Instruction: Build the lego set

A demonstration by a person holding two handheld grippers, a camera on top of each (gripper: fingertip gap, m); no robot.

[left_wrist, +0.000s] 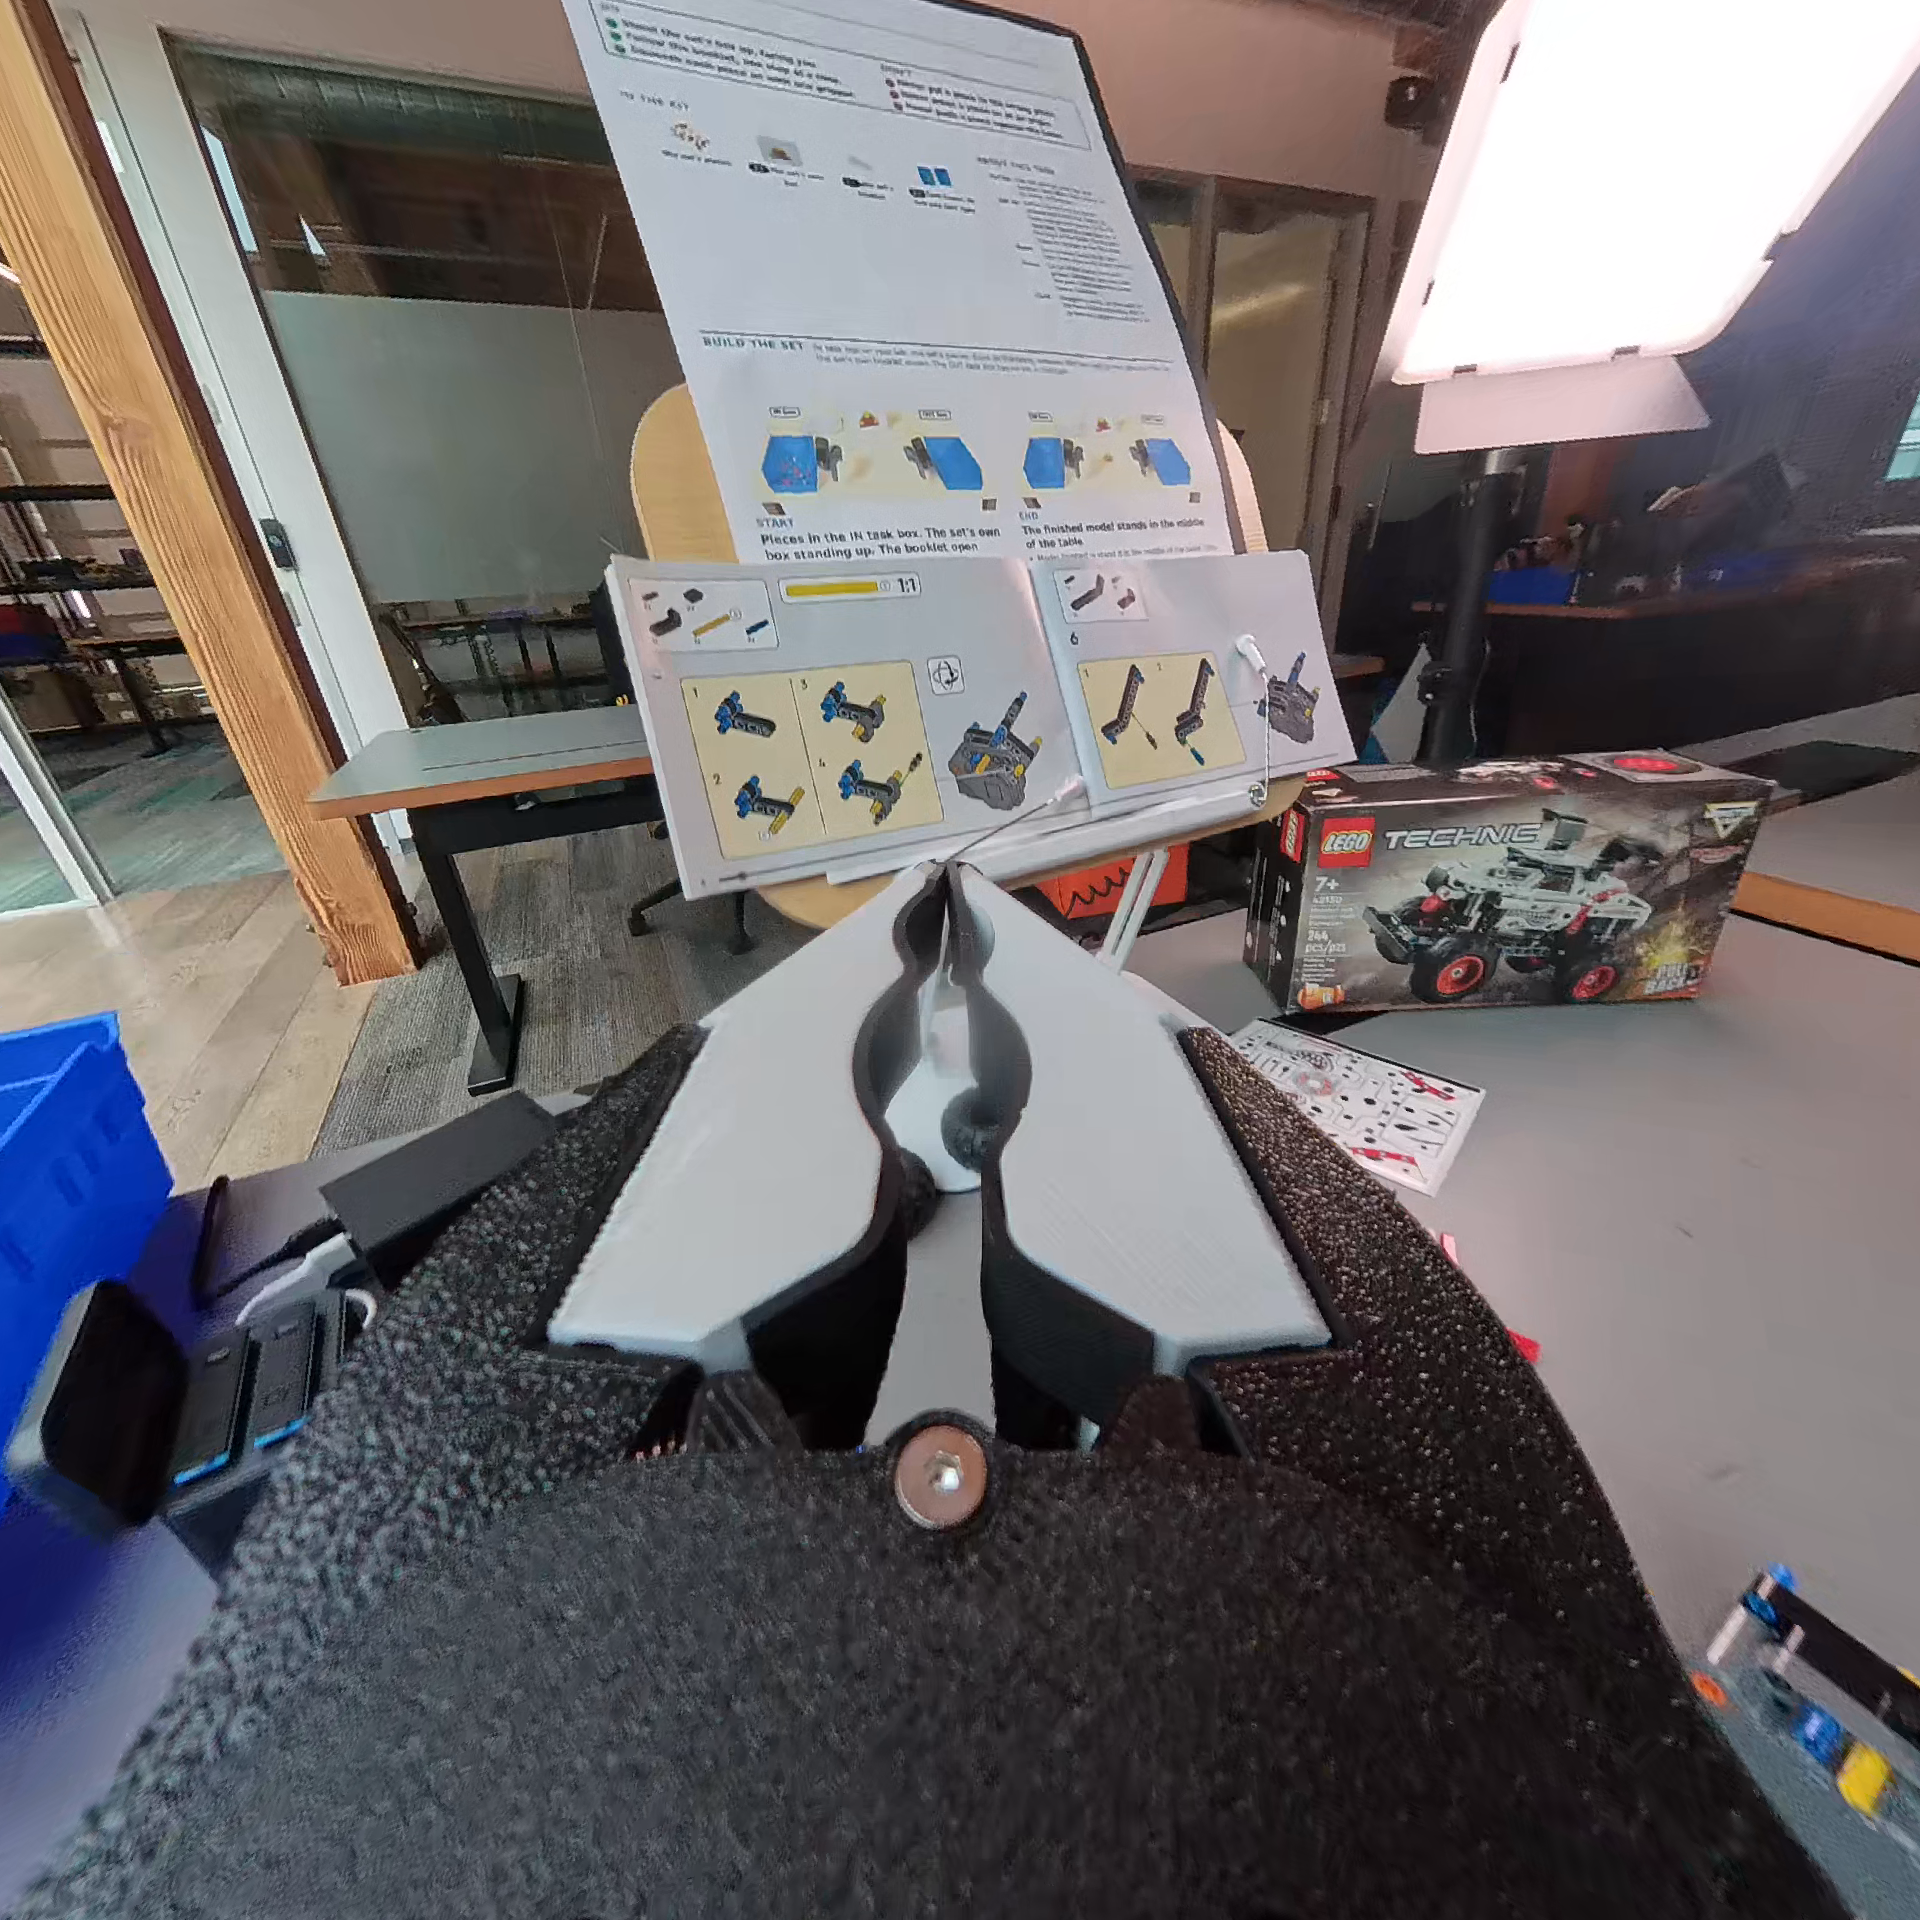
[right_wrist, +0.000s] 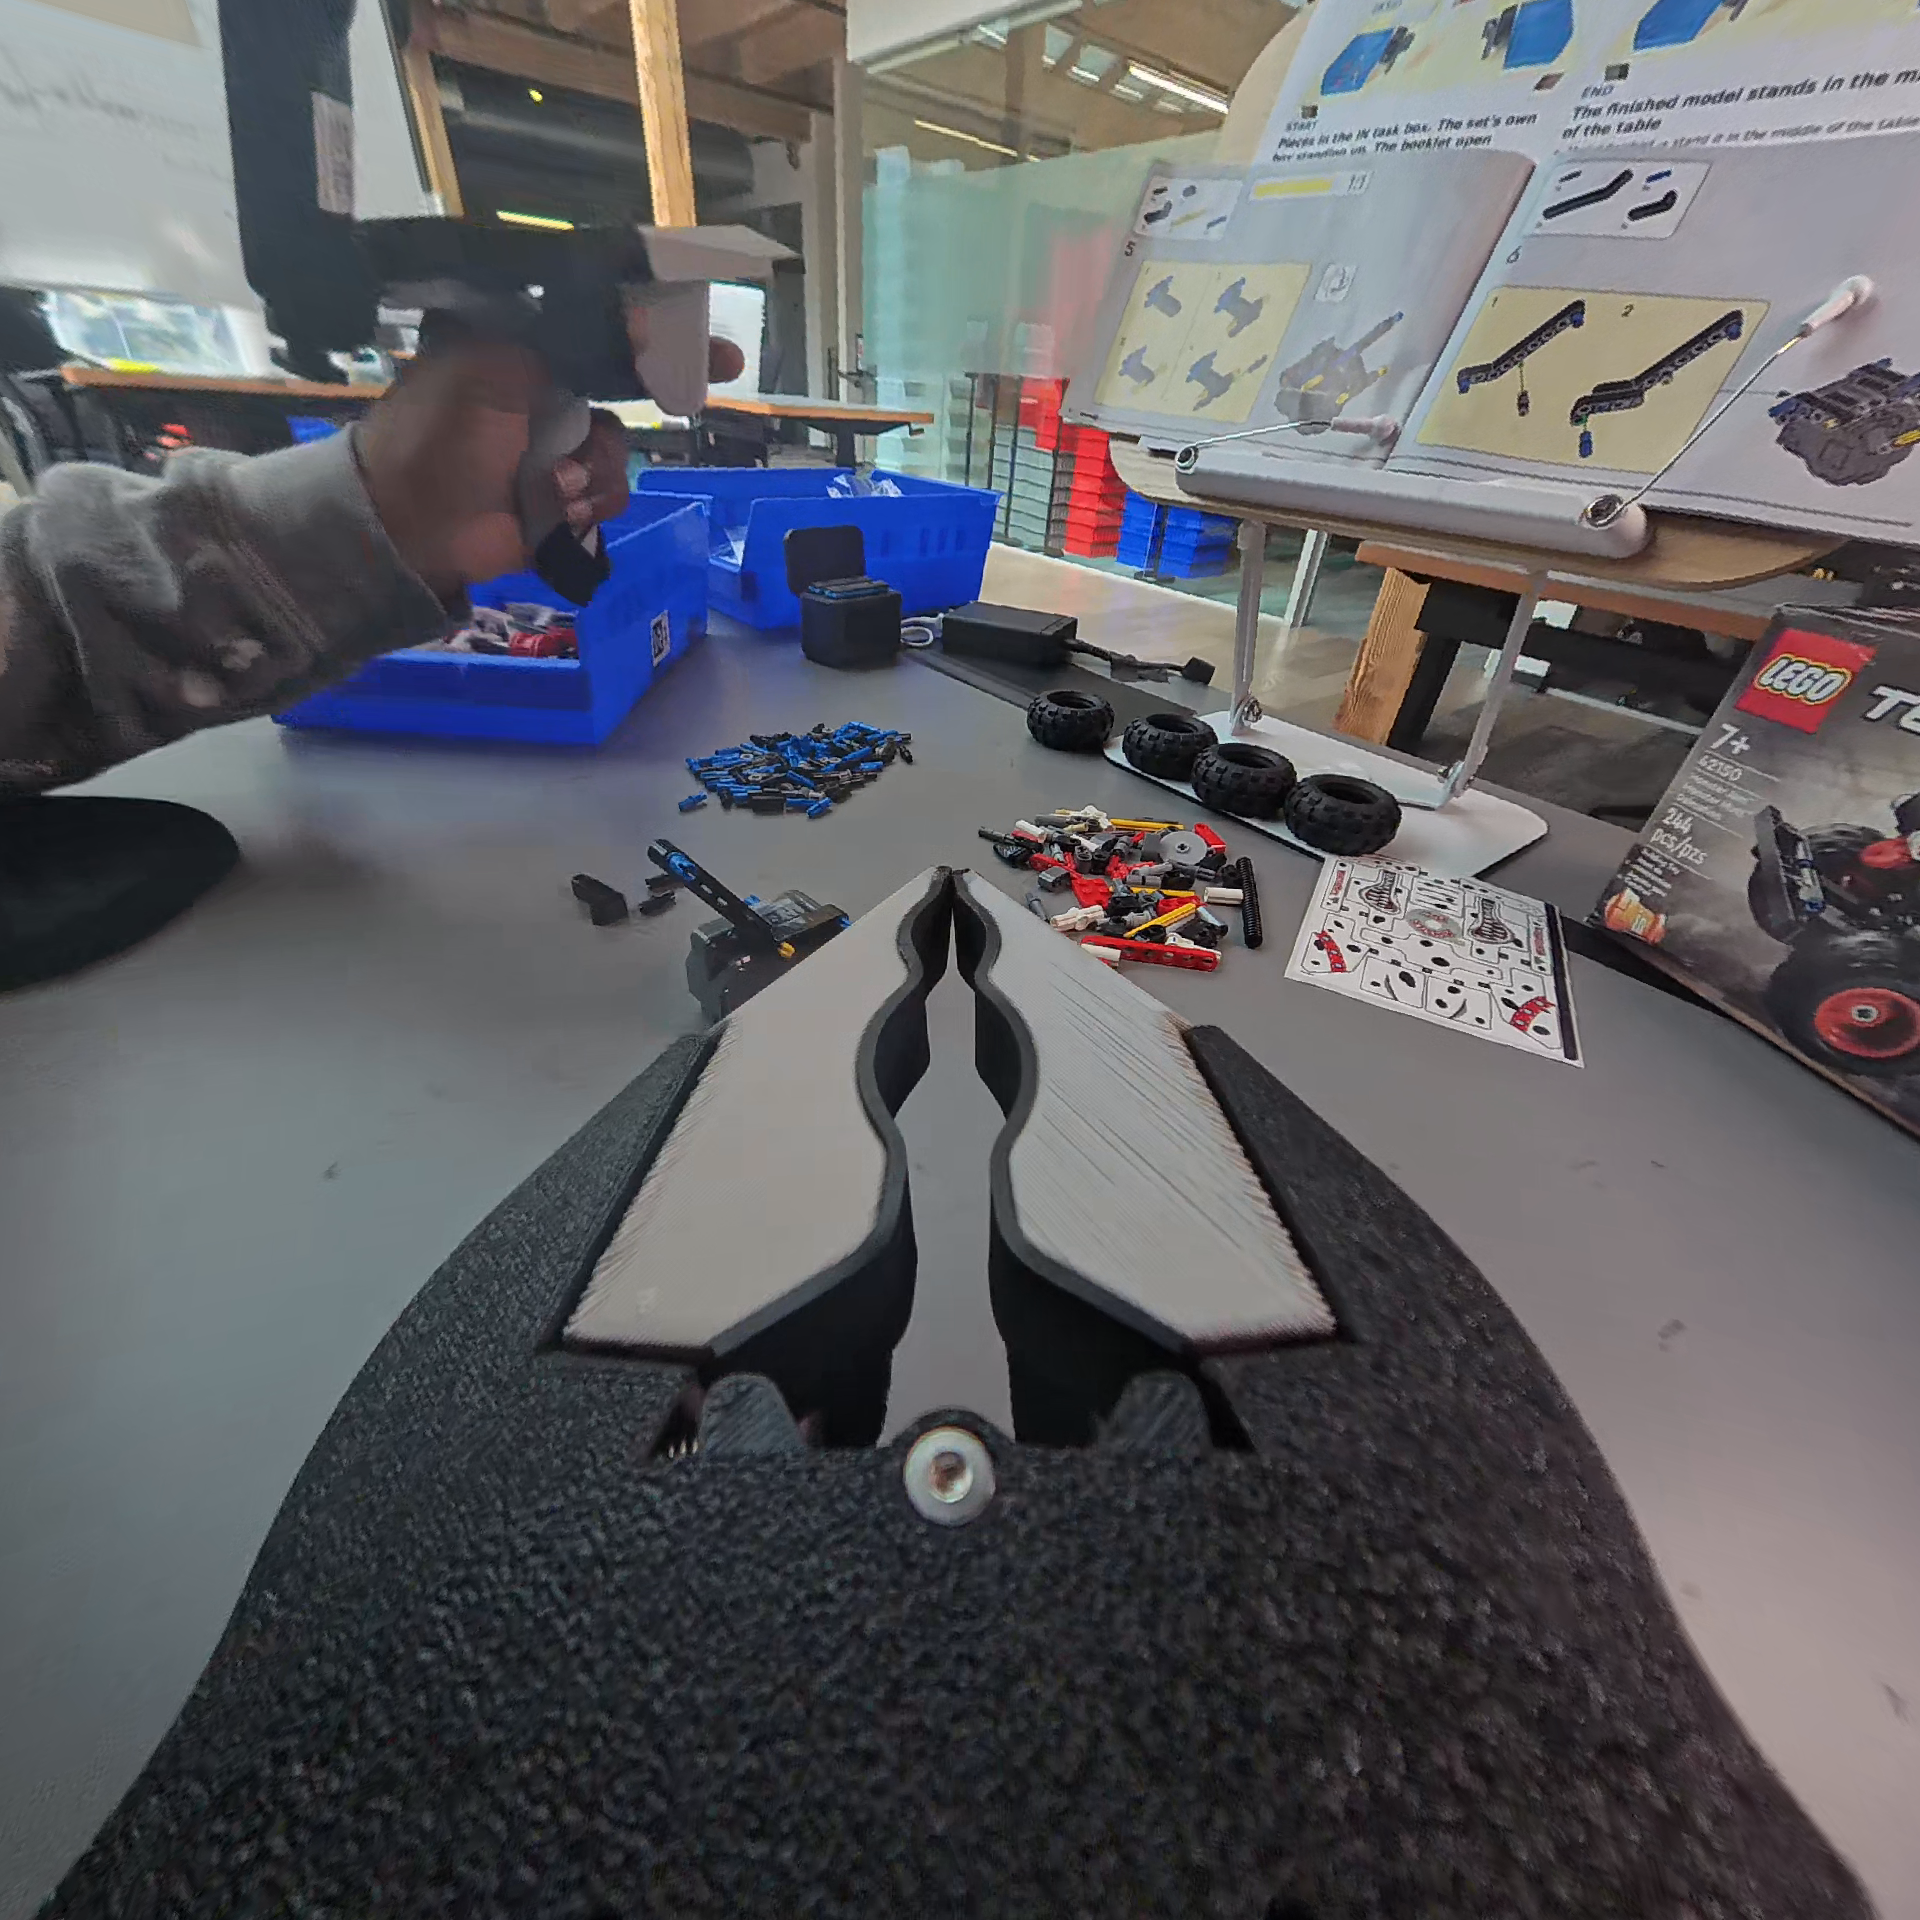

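Observation:
My left gripper (left_wrist: 951,883) is shut and empty, raised in the air and pointing at the open instruction booklet (left_wrist: 977,717) on its stand. It also shows in the right wrist view (right_wrist: 665,312), held by a hand high at the left. My right gripper (right_wrist: 951,883) is shut and empty, low over the grey table (right_wrist: 312,1143). Just beyond its tips lies the partly built dark model (right_wrist: 758,930) with a black beam sticking up. A pile of blue and black pins (right_wrist: 800,769) and a mixed pile of red, yellow and grey parts (right_wrist: 1132,894) lie farther back.
Several black tyres (right_wrist: 1205,769) line the stand's base. A sticker sheet (right_wrist: 1439,951) and the set's box (right_wrist: 1829,831) lie right. Two blue bins (right_wrist: 540,623) and a black charger case (right_wrist: 847,613) stand at the back left. A lamp panel (left_wrist: 1662,177) hangs upper right. One gripper's finger ends stand about 35 centimeters off the other's.

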